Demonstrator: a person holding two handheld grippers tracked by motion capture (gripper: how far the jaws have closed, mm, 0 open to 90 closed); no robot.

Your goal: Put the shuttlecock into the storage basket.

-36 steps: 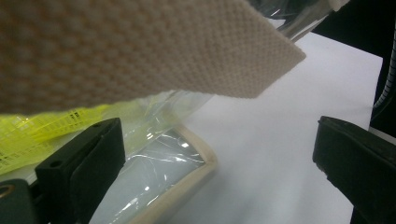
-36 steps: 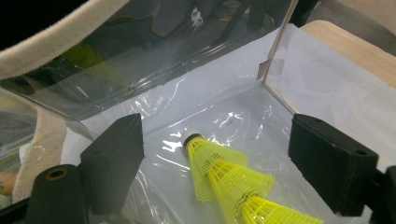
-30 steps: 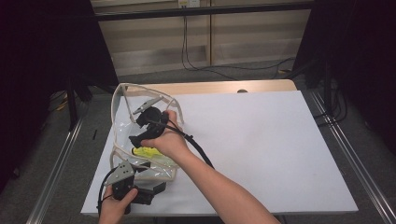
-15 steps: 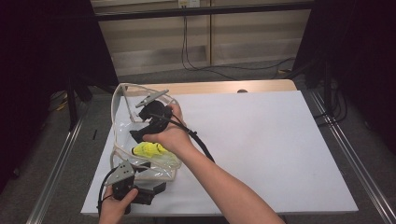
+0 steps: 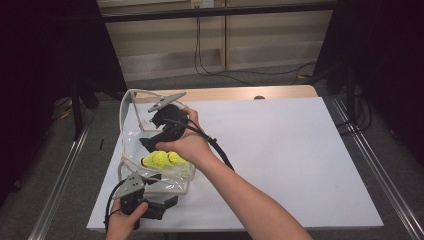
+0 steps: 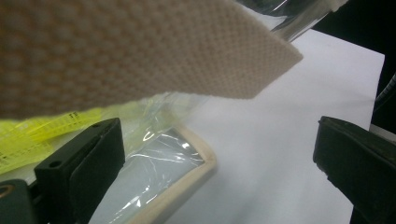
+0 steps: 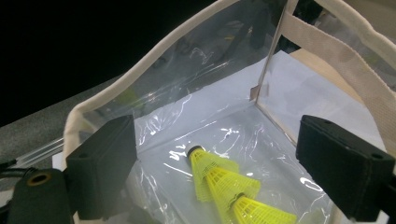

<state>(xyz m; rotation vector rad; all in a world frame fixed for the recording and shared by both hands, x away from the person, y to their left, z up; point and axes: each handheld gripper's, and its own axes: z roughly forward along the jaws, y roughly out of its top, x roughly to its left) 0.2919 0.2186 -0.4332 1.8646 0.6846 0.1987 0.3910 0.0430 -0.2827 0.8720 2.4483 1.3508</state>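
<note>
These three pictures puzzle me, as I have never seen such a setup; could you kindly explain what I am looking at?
A person stands at a white table and holds a hand tool with two black jaws in each hand. One picture comes from a fixed camera above the table. The other two come from small cameras that ride on the tools and look along their jaws.

From above, the left gripper sits at the near edge of a clear plastic bag with cream trim. The right gripper hangs over the bag's opening. Its jaws have just been opening, and its own view shows them apart with nothing between them. Below them, yellow shuttlecocks lie stacked on the bag's floor.

In the left gripper view, the jaws stand wide. The bag's cream strap passes close over them and the bag's rim lies between them, ungripped.
</note>
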